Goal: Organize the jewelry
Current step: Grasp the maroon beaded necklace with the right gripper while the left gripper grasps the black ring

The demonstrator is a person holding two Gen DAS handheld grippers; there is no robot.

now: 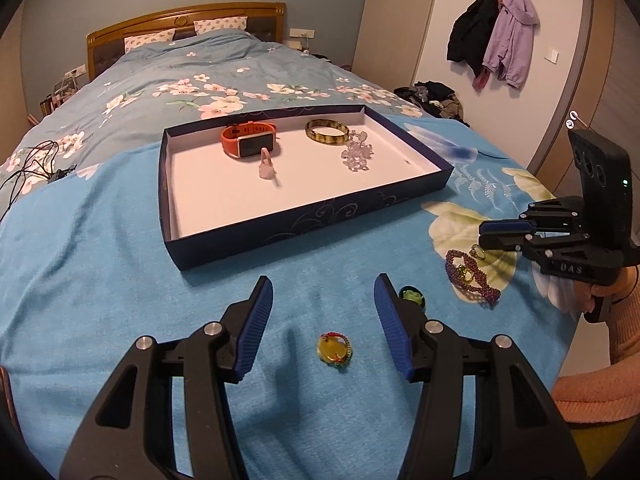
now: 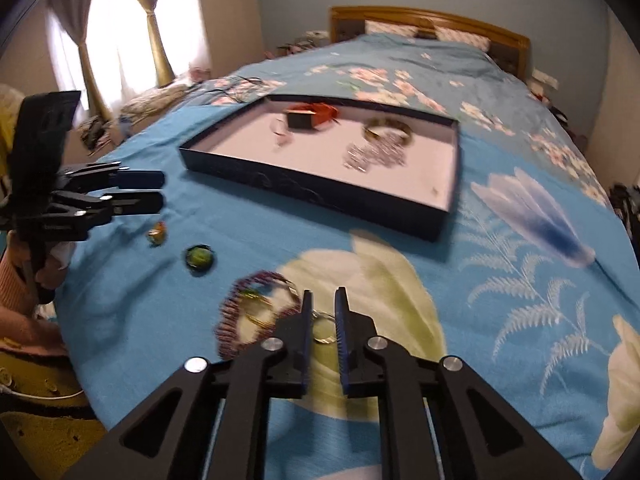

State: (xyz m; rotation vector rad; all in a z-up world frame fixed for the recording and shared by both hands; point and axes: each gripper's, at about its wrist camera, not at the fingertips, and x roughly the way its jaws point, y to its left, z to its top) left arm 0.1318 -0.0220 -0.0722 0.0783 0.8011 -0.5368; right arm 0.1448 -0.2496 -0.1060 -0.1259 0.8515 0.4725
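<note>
My left gripper stands open low over the blue bedspread, a yellow pendant on a red-and-green beaded loop lying between its fingers, untouched. A green stone piece rests by its right finger. In the right wrist view my right gripper is closed narrowly on a small metal ring that lies on the cloth beside a purple beaded bracelet. The dark blue tray beyond holds an orange watch, a brown bangle, a crystal bracelet and a small pink piece.
The bed runs back to a wooden headboard. Black cables lie at the bed's left edge and a pile of clothes at its right. A person's hand in a pink sleeve holds the right gripper. Curtains hang by the window.
</note>
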